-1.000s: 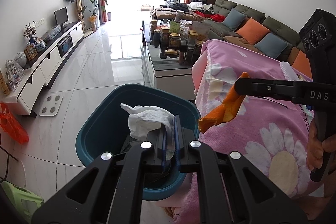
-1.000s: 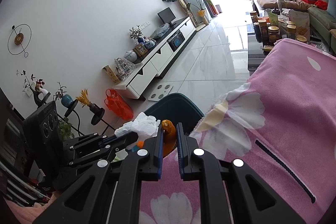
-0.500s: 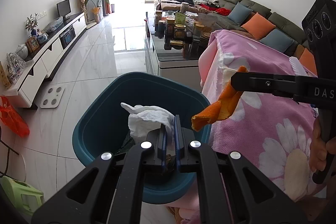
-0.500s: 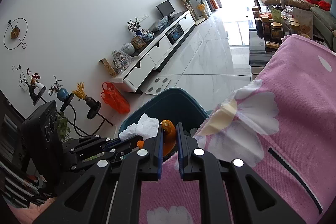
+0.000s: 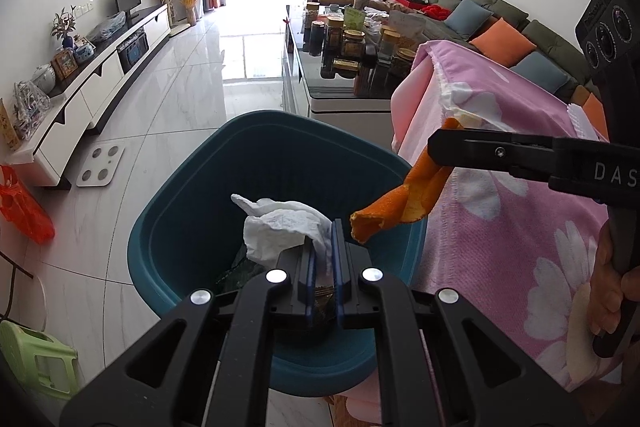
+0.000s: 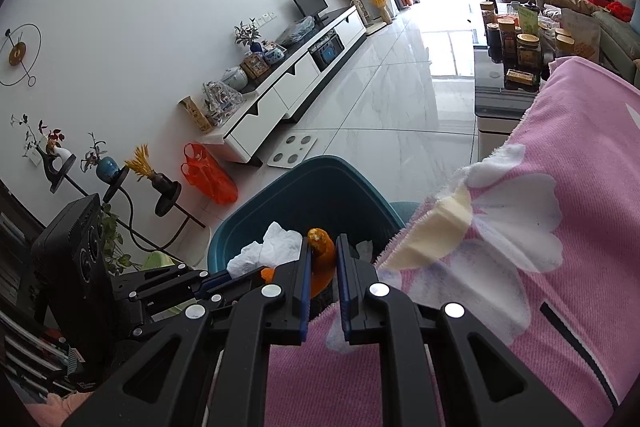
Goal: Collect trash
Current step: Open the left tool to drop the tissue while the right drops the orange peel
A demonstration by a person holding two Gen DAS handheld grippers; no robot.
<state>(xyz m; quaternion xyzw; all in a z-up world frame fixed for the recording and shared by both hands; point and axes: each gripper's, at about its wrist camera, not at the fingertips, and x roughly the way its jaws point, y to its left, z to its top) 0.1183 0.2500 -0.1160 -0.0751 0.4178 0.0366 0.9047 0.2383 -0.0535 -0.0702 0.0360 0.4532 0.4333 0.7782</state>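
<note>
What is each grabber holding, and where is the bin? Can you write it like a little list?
left gripper: shut on tissue, over the bin
right gripper: shut on orange peel, over the bin's rim
bin: teal, on the floor beside the pink blanket
in bin: dark bits, too hidden to name
trash dropped: not yet
</note>
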